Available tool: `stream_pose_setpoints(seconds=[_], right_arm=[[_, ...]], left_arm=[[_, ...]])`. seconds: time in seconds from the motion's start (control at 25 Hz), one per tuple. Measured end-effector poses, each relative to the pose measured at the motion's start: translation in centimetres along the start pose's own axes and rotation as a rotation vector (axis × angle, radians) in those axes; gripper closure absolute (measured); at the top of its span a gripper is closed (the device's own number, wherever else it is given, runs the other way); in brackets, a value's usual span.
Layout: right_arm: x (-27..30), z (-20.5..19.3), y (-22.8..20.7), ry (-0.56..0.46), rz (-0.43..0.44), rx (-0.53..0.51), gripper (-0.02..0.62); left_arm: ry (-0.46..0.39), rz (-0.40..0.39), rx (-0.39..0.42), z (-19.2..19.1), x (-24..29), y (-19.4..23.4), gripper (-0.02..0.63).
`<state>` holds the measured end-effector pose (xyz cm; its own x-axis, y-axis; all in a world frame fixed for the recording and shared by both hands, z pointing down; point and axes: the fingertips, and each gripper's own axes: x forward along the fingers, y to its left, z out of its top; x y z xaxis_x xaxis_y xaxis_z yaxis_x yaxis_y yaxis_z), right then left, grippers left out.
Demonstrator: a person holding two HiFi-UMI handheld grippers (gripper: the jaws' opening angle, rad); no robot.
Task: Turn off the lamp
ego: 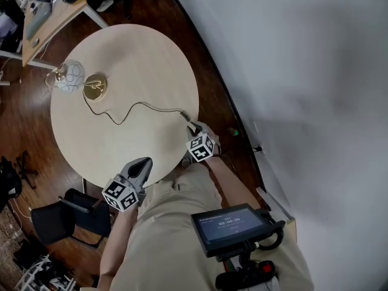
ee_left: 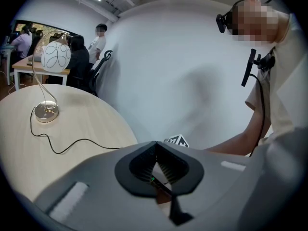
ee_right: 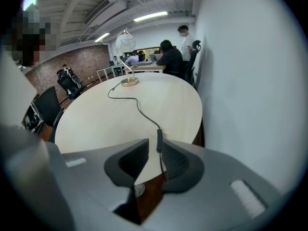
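Black cord switch [ee_right: 159,139] sits between the parted jaws of my right gripper [ee_right: 154,144], at the near right edge of the table [ego: 139,53]; my left gripper [ee_left: 154,145] is closed, empty.

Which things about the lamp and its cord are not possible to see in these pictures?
- Lamp lit or not: head view, too small and pale.
- Button on the cord switch: right gripper view, too small.
- Plug end of the cord: right gripper view, hidden behind the right gripper.
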<state>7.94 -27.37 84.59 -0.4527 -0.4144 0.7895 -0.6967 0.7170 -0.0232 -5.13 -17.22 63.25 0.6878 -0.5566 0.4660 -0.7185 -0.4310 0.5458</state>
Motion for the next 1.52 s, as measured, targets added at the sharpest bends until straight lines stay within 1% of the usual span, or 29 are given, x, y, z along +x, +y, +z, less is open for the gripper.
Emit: stream_pose_setpoints(seconds=[0.12, 0.24, 0.44, 0.72, 0.92, 1.12, 1.52], right_arm=[[0.4, -0.2, 0.2, 0.016, -0.011, 0.030, 0.509], [1.3, -0.8, -0.1, 0.036, -0.012, 0.034, 0.508], [3.4, -1.7, -1.2, 0.057, -0.007, 0.061, 0.483], [6.4, -2.1, -0.8, 0.092, 0.017, 0.032, 0.483], [7.5, -1.9, -1.2, 0.082, 0.037, 0.041, 0.483], [8.0, -1.6, -1.0, 0.082, 0.064, 0.022, 0.483], [8.2, -1.5, -1.0, 0.084, 0.035, 0.008, 0.500]], left_arm=[[0.004, -0.008, 0.000, 0.1, -0.7, 0.5, 0.606], [0.000, -0.015, -0.007, 0.2, -0.9, 0.5, 0.606], [0.010, -0.019, -0.001, 0.2, -0.9, 0.5, 0.606], [0.009, 0.014, -0.021, 0.0, -1.5, 1.5, 0.606], [0.013, 0.033, -0.026, -0.1, -1.8, 2.0, 0.606], [0.012, 0.044, -0.028, 0.2, -1.8, 2.3, 0.606], [0.013, 0.053, -0.025, 0.3, -2.0, 2.4, 0.606]])
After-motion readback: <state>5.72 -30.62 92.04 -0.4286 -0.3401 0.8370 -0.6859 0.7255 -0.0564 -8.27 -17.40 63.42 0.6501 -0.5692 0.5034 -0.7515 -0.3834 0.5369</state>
